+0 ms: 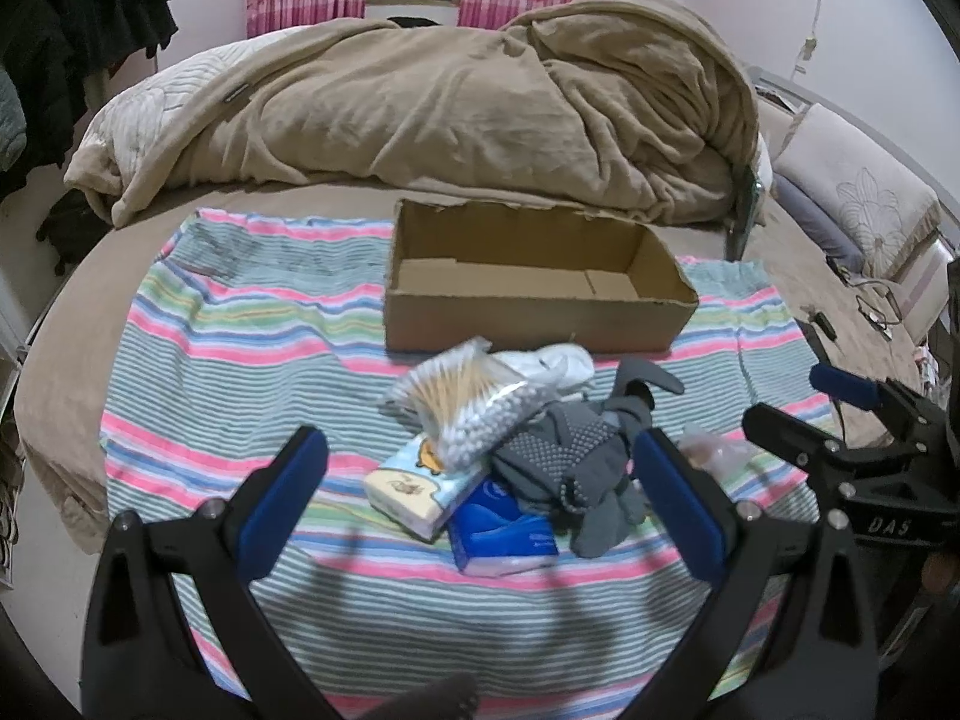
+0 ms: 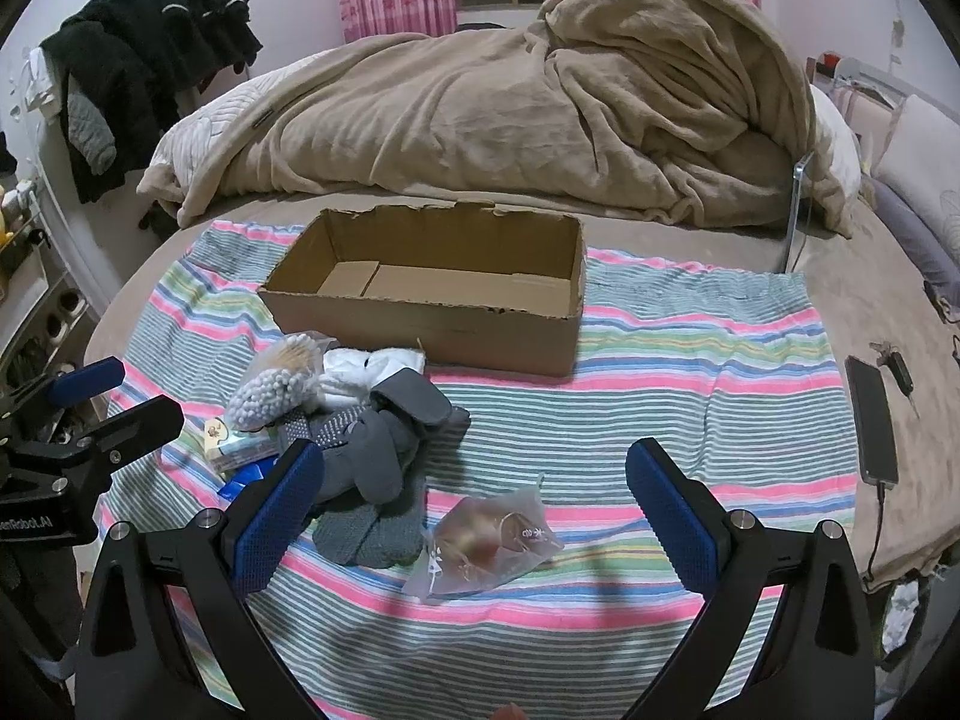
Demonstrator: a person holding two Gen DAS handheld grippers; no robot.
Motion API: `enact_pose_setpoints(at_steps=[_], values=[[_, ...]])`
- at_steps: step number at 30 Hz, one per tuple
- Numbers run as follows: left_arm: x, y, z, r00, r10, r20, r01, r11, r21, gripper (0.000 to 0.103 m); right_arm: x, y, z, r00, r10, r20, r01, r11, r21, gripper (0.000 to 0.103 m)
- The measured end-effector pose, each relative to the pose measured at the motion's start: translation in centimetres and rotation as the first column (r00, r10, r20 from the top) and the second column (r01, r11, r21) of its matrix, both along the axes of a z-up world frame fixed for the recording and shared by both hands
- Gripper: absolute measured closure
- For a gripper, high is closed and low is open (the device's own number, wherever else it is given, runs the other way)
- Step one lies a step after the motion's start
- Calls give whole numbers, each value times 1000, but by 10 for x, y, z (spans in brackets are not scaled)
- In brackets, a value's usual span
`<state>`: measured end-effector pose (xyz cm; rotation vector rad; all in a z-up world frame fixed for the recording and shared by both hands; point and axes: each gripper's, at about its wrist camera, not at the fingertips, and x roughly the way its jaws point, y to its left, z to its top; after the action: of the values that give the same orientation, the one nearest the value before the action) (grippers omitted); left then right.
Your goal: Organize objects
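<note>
An empty cardboard box (image 1: 528,324) (image 2: 432,324) sits on a striped towel (image 1: 240,336) (image 2: 690,372) on the bed. In front of it lies a pile: a bag of cotton swabs (image 1: 468,408) (image 2: 270,390), white socks (image 1: 558,363) (image 2: 360,375), grey dotted gloves (image 1: 570,456) (image 2: 372,450), a tissue pack (image 1: 414,486) (image 2: 234,444) and a blue pack (image 1: 504,528). A clear snack bag (image 2: 486,543) lies apart to the right. My left gripper (image 1: 480,480) is open, empty, just short of the pile. My right gripper (image 2: 471,480) is open, empty, over the snack bag.
A rumpled tan blanket (image 1: 450,114) (image 2: 540,108) fills the back of the bed. A phone on a cable (image 2: 873,420) lies at the right edge. Pillows (image 1: 852,192) are at the right. Dark clothes (image 2: 150,60) hang at the left.
</note>
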<state>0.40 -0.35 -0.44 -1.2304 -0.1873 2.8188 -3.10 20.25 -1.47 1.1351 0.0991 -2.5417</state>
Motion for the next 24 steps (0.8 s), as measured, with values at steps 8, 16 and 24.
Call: enact_pose_setpoints(at_steps=[8, 16, 24], values=[[1, -7, 0, 1000, -5, 2, 5, 999, 50, 1, 0, 1, -1, 1000, -4, 9, 4, 1000, -2, 1], [1, -8, -1, 1000, -3, 8, 2, 999, 41, 1, 1, 0, -1, 1000, -4, 12, 4, 1000, -2, 1], [1, -7, -1, 1000, -1, 7, 0, 999, 37, 1, 1, 0, -2, 1000, -4, 14, 4, 1000, -2, 1]])
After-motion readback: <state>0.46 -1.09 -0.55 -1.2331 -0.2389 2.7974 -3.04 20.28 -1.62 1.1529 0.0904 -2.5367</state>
